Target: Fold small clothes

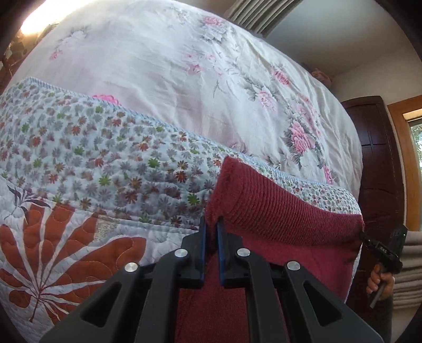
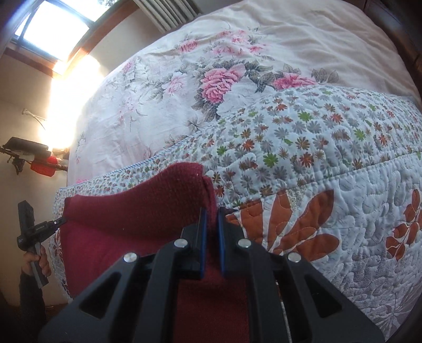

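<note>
The left gripper [image 1: 212,227] has its jaws closed on one top corner of a dark red knitted garment [image 1: 277,211]. The right gripper [image 2: 212,215] has its jaws closed on the opposite top corner. The garment is held stretched between both grippers above a flower-patterned quilt [image 1: 92,168]. The quilt lies on a bed covered by a white sheet with pink roses [image 1: 171,66]. A hand [image 2: 35,261] holds the left gripper's handle.

quilt [image 2: 329,163]: small-flower border, orange leaves | bedspread [image 1: 163,63]: pale, pink roses | window [image 2: 50,29] | curtain [image 1: 253,15]
</note>
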